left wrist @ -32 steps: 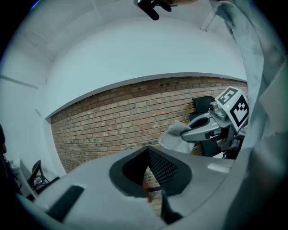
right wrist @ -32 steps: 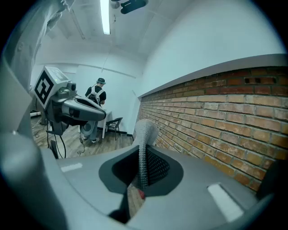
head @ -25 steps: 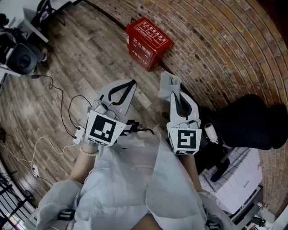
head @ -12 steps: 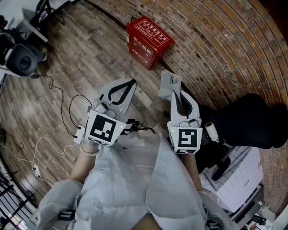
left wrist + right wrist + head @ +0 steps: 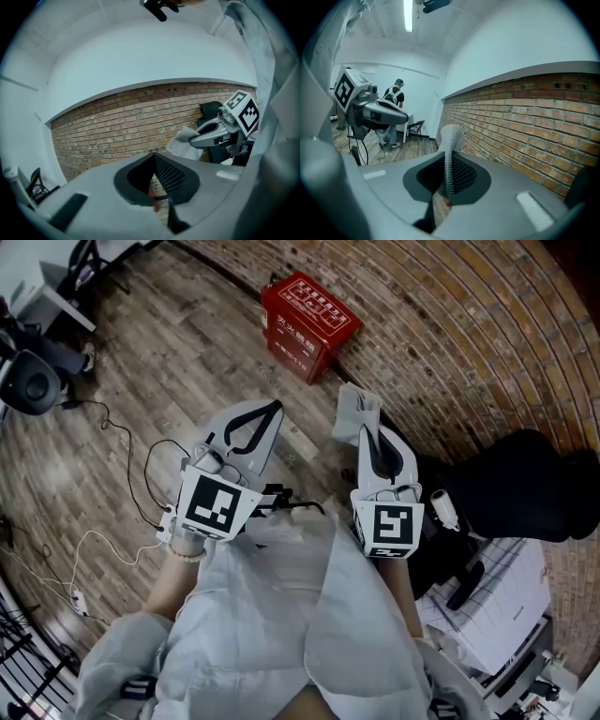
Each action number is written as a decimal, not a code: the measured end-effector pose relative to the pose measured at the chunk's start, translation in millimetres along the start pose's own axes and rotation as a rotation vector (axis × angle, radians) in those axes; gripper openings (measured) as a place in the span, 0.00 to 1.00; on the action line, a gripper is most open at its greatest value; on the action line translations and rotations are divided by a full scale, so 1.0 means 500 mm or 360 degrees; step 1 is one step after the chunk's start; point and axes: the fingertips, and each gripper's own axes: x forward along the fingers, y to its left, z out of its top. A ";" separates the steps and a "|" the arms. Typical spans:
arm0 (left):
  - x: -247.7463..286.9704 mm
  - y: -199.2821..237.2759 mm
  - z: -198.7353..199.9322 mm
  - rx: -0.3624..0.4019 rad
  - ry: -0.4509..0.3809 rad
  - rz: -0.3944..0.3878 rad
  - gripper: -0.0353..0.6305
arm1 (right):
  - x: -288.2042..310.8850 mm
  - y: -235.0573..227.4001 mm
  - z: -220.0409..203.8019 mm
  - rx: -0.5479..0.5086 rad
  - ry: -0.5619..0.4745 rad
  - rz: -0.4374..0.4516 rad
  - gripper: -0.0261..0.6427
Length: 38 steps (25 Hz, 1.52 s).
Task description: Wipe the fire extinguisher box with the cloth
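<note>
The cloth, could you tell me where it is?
In the head view, the cloth is clamped in the right gripper, short of the red fire extinguisher box.

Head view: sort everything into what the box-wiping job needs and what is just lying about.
For the job:
- red box
- cloth
- right gripper, fingers shut on the cloth

Lying about:
- white cable
- papers
- black bundle

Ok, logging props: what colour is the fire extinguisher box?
The fire extinguisher box is red, clearest in head view.
</note>
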 end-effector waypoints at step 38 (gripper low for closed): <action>0.065 0.218 -0.044 -0.0007 0.0041 0.0199 0.05 | 0.258 -0.001 0.044 -0.0031 -0.0033 0.0160 0.08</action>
